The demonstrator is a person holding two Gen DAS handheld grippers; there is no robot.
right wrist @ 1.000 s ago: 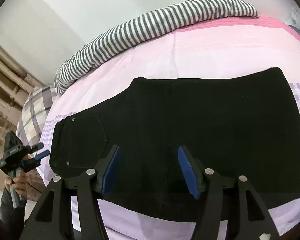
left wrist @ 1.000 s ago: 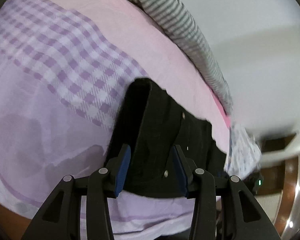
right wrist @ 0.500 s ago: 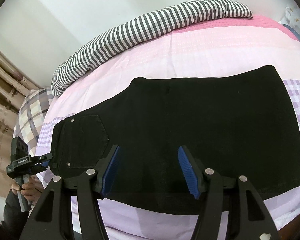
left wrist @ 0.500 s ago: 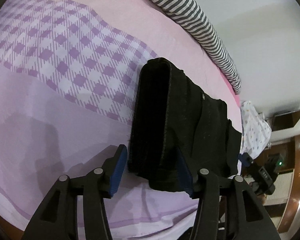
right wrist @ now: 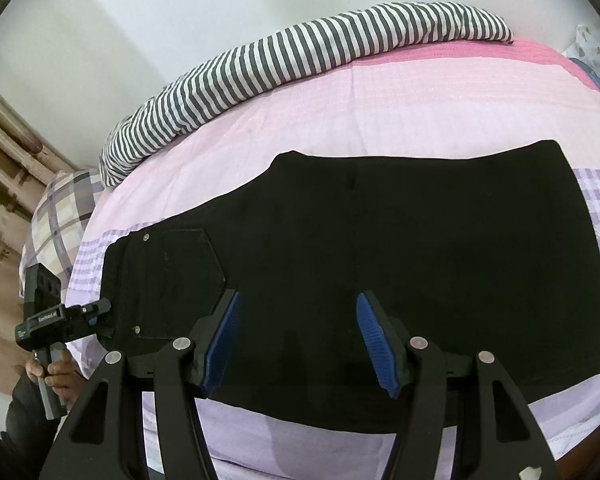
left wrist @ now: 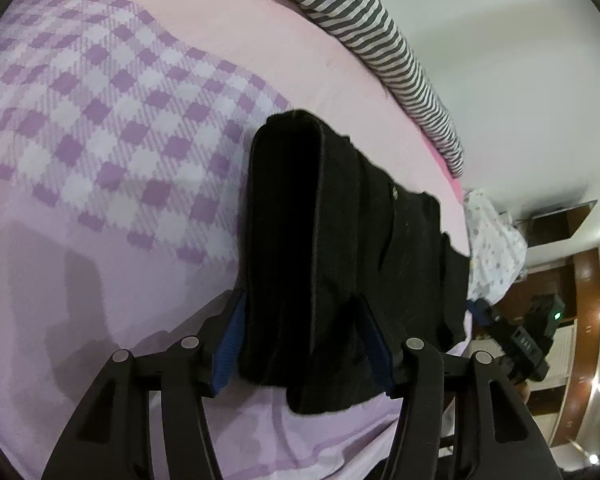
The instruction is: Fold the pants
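Note:
Folded black pants (right wrist: 420, 240) lie flat across the pink and purple bed sheet (right wrist: 380, 112), back pocket at the left end. My right gripper (right wrist: 298, 340) hovers open over their near edge; its blue pads stand apart and pinch nothing. The left wrist view looks along the pants (left wrist: 340, 220) from the waist end. There my left gripper (left wrist: 302, 344) straddles that thick folded end and its jaws are opening, the pads no longer squeezing the cloth. A hand (right wrist: 56, 372) holds the left gripper (right wrist: 100, 312) at the waistband. The right gripper (left wrist: 480, 312) shows far right.
A rolled grey-and-white striped blanket (right wrist: 300, 60) runs along the bed's far edge by the wall. A checked pillow (right wrist: 56, 216) sits at the left end and a dotted pillow (left wrist: 492, 248) at the bed's end. Purple checked sheet (left wrist: 100, 120) spreads beside the pants.
The left gripper has sunk and rolled a little, its jaws have widened, and the pants' waist end has settled onto the sheet. The right gripper has kept still.

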